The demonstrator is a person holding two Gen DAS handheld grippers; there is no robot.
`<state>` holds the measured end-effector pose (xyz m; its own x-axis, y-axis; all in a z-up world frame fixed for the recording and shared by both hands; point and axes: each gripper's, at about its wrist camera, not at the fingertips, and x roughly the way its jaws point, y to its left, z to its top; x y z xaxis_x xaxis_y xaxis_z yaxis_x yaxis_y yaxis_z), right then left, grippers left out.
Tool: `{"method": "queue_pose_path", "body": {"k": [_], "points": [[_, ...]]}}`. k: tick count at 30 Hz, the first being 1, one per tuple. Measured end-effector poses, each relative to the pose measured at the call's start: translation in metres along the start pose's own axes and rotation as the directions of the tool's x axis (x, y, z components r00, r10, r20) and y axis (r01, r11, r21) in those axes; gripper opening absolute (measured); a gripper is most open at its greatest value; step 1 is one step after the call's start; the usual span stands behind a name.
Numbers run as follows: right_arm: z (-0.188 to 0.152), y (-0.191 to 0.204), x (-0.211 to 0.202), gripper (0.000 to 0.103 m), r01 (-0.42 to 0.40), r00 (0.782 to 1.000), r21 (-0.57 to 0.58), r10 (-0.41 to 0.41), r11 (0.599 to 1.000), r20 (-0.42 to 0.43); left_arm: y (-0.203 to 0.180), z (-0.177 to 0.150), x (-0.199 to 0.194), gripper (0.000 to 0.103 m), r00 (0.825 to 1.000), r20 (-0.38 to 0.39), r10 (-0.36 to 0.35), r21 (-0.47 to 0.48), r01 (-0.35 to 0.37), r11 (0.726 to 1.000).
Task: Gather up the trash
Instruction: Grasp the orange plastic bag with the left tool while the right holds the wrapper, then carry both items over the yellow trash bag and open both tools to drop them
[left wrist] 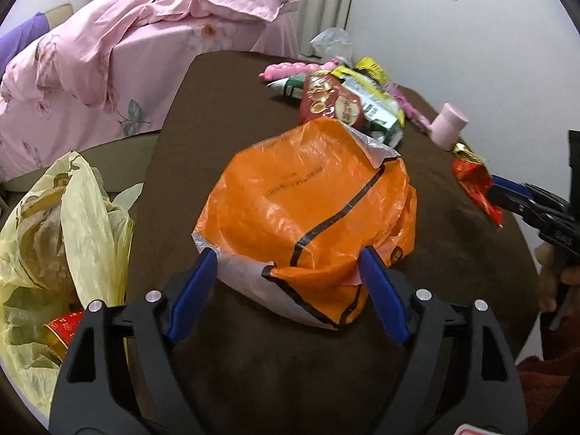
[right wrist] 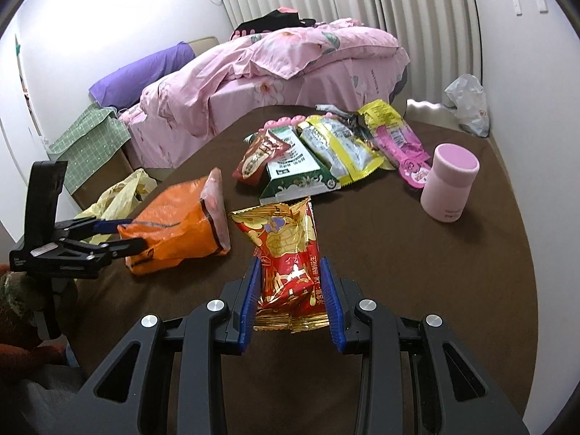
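**Right gripper clamps a snack packet; left gripper spread at the orange bag**

The right gripper [right wrist: 291, 299] is closed on a red and gold packet [right wrist: 288, 264]. Its blue pads [right wrist: 250, 304] press both sides of the packet's lower half, and the crinkled top stands up above the fingertips at the centre of the right wrist view.

The left gripper [left wrist: 288, 279] stands wide apart. Its blue fingers [left wrist: 384, 293] flank the near edge of the orange bag [left wrist: 308, 210] at the lower middle of the left wrist view. Whether the pads touch the bag cannot be told; they do not squeeze it.

The bag is crumpled orange plastic with black seam lines and a silvery lining, lying on the brown table [left wrist: 253, 362]. In the right wrist view it sits at centre left, its open end turned toward the packet.

Only the left wrist view shows the yellow bag [left wrist: 54, 235] at lower left, beyond the table edge, with a red cup [left wrist: 65, 330] and brown paper inside. There the packet shows only as a red scrap at the right edge.

The right wrist view shows more of the litter [right wrist: 326, 152] in the upper middle: green, yellow, dark red and pink wrappers heaped together, with a pink tumbler [right wrist: 449, 181] upright to their right. A bed [right wrist: 272, 69] fills the upper part.
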<state>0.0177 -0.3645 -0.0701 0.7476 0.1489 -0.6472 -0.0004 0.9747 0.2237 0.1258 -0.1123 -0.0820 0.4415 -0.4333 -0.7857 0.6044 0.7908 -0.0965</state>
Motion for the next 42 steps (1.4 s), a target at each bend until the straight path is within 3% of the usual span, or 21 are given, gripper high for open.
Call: {"method": "queue_pose_path", "body": {"k": [6,10,13,26,34,42], "points": [[-0.005,-0.003,0.003,0.032,-0.008,1.000,0.012,0.008,1.000,-0.004,0.010,0.001,0.005,0.075,1.000,-0.021,0.002,-0.048,-0.003,0.999],[-0.006,-0.005,0.004,0.032,-0.014,1.000,0.021,0.014,1.000,-0.005,0.013,0.001,-0.001,0.046,1.000,-0.001,-0.015,-0.090,0.015,0.996],[-0.003,-0.003,0.003,0.032,-0.017,1.000,0.015,0.017,1.000,0.002,0.014,0.001,-0.011,0.037,0.999,0.035,-0.032,-0.104,0.036,0.994],[0.034,0.044,-0.012,0.032,-0.059,0.995,-0.113,0.068,0.992,0.074,0.014,0.012,-0.097,0.036,0.974,0.217,-0.066,-0.092,0.088,0.992],[0.071,0.103,-0.005,0.032,-0.127,0.984,-0.249,0.154,0.960,0.091,0.062,-0.004,-0.135,0.037,0.960,0.278,0.015,-0.198,0.042,0.979],[0.089,0.169,0.019,0.032,-0.212,0.969,-0.376,0.244,0.902,0.040,0.120,-0.046,-0.154,0.037,0.961,0.253,0.113,-0.327,-0.026,0.945]]}}
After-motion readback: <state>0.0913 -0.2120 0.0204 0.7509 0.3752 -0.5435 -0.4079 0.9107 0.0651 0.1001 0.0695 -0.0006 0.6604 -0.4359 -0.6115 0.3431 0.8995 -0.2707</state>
